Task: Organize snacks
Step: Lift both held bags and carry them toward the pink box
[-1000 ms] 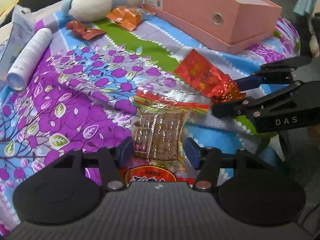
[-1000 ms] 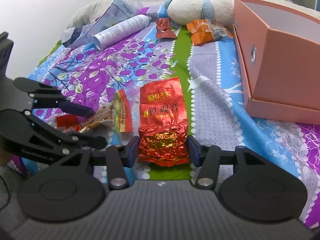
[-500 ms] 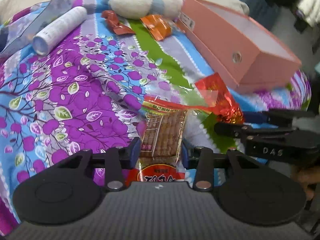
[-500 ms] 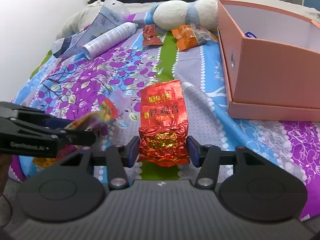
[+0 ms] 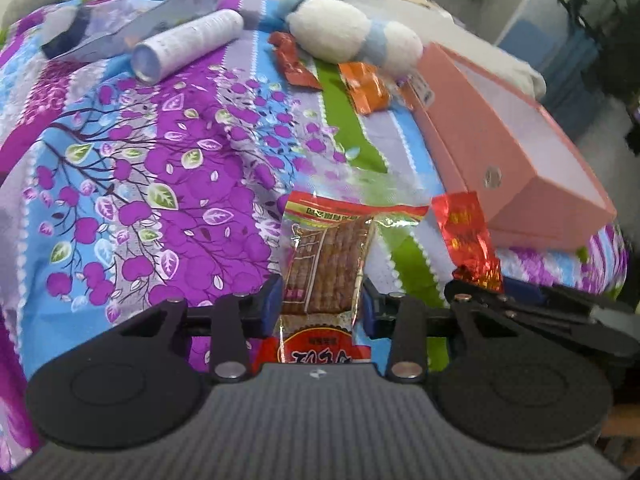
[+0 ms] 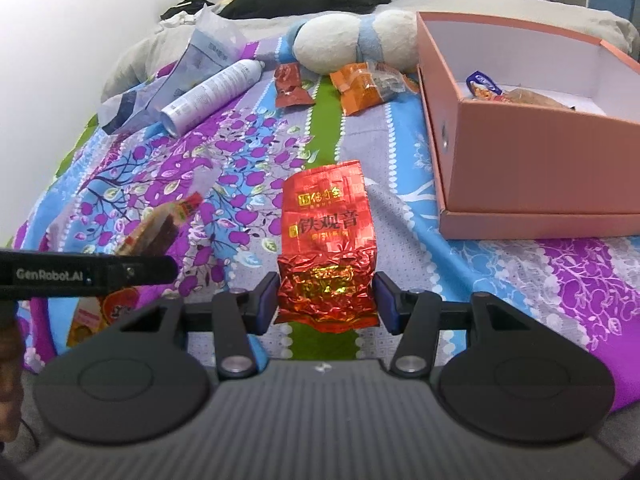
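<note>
My left gripper (image 5: 320,308) is shut on a clear pack of brown snack bars (image 5: 328,256) with a red and yellow label, held off the flowered bedspread (image 5: 160,184). My right gripper (image 6: 326,298) is shut on the crumpled lower end of a red foil tea packet (image 6: 326,236), also lifted. Both packs hang side by side near the bed's front edge. The open pink box (image 6: 520,152) stands to the right and holds a few snacks (image 6: 500,94). In the right wrist view the snack bar pack (image 6: 156,232) shows at the left.
At the back lie an orange packet (image 6: 360,88), a dark red packet (image 6: 290,88), a white spray can (image 6: 212,94), a clear plastic bag (image 6: 200,60) and a white and blue plush toy (image 6: 352,44). Dark clothing and pillows lie beyond.
The left jaws have closed on the snack bar pack and the gripper has rolled and risen with it. The right gripper has risen a little with the red packet.
</note>
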`<state>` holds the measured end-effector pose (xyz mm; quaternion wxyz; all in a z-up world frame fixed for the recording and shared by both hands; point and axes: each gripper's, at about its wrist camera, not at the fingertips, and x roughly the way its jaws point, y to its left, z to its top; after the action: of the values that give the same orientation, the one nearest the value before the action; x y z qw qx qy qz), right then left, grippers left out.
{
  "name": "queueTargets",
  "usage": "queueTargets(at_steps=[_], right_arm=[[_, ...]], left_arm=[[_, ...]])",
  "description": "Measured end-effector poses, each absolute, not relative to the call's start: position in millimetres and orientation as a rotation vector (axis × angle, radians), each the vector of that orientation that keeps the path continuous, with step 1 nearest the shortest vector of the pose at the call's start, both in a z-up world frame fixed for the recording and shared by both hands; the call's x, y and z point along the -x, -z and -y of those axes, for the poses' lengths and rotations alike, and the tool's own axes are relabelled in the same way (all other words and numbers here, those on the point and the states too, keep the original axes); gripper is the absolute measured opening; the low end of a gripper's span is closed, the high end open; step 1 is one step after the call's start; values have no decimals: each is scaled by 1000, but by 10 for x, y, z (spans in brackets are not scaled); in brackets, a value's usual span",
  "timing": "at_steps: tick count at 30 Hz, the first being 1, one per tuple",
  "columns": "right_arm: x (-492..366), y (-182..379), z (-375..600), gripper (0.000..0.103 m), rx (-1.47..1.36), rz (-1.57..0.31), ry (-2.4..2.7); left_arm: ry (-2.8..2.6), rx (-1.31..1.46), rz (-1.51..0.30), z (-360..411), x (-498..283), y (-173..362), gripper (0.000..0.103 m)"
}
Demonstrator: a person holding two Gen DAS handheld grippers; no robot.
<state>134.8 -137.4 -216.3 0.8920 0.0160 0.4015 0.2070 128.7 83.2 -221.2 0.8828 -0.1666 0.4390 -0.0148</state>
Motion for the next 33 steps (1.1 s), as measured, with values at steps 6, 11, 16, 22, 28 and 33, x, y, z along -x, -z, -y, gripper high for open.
queueTargets(at_steps=[6,11,16,22,28,33], right_arm=[[-1325,1989,1425,54,-31,-815,-426],[-1280,1772,1479,54,-39,-784,-423],[-1226,1554,1500,54,-37,-747,-422],[-1227,1391,1589,54,-66,-710,-415],[-1208,1241,1684,54,-57,-667,-402],[-1178,1171,1792,54,-63,-641,-384]], left_arm=[[13,380,-852,-811,-1226,1980,44],[-3,396,-808,-756,-1168,1763,44],[-19,428,-755,-715,-1099,1557,44],[-9,435,-711,-630,-1029,1335,44],[18,422,-687,-491,-1028,1185,43],[43,421,-673,-356,-1102,1113,40]])
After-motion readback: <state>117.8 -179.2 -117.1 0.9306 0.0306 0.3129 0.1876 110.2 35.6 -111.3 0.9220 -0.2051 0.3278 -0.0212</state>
